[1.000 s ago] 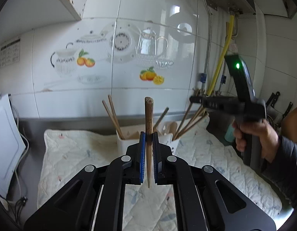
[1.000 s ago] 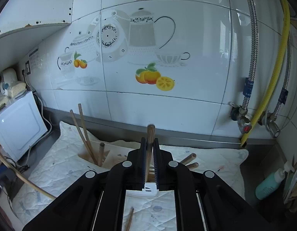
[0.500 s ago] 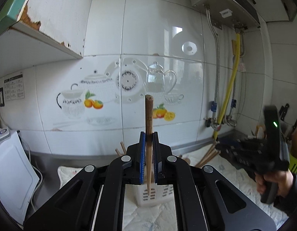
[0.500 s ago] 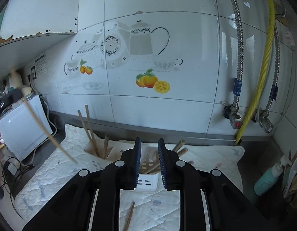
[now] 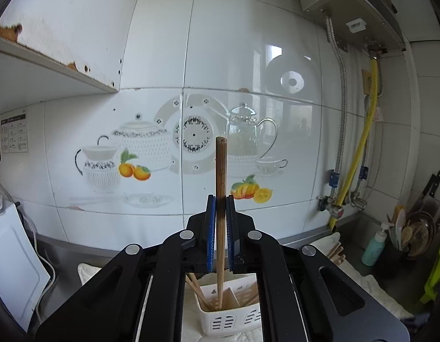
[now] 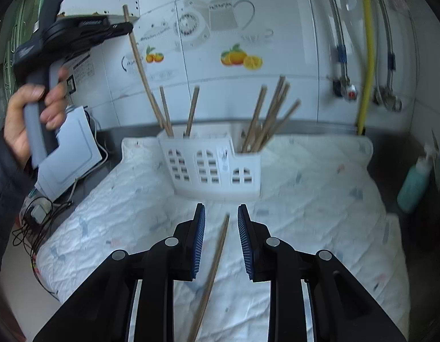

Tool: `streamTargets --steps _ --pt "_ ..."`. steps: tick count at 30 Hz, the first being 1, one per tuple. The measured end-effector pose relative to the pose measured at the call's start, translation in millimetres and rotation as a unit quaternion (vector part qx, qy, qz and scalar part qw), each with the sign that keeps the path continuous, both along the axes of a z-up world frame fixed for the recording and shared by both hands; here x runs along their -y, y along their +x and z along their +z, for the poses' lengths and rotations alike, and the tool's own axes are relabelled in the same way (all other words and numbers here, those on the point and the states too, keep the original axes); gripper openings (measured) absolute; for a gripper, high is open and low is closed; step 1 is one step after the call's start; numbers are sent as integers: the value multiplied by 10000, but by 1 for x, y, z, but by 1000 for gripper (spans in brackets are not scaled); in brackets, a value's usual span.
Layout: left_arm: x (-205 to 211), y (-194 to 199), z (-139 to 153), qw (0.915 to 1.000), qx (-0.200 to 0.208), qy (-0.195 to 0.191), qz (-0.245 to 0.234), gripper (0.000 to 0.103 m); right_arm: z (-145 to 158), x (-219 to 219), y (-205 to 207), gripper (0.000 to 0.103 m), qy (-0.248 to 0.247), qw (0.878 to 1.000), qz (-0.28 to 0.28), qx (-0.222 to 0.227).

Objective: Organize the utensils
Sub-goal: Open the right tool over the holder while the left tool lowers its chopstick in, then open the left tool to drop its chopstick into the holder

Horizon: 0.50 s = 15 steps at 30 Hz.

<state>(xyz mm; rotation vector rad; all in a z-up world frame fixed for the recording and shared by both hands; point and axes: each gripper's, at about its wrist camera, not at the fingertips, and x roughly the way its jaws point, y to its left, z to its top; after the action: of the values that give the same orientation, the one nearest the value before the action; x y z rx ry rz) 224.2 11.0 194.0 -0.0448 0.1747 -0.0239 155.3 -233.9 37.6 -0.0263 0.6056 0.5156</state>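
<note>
— Holding one chopstick [image 5: 220, 188] upright in the left gripper [image 5: 220, 199], pads pressed on it, lower tip above the white holder [image 5: 228, 317].

— And the right gripper [image 6: 220, 213]?

— Just been opening, nothing pinched; hanging over a loose chopstick [image 6: 212, 273] lying on the quilted mat [image 6: 319, 222], near the holder's front edge. Free mat on both sides; wall close behind.

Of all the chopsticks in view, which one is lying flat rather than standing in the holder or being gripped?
The lone chopstick on the quilted mat, between the open right gripper's jaws. The others lean in the white holder or are clamped upright.
</note>
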Motion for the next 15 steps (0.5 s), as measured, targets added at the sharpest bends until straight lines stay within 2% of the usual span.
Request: streamTargets --steps 7,15 --pt "-4 19 -25 9998 -4 -121 142 6 -47 4 -34 24 30 9993 -181 -319" --pt "-12 34 -53 9988 -372 -296 111 6 -80 4 -56 24 200 9970 -267 -705"
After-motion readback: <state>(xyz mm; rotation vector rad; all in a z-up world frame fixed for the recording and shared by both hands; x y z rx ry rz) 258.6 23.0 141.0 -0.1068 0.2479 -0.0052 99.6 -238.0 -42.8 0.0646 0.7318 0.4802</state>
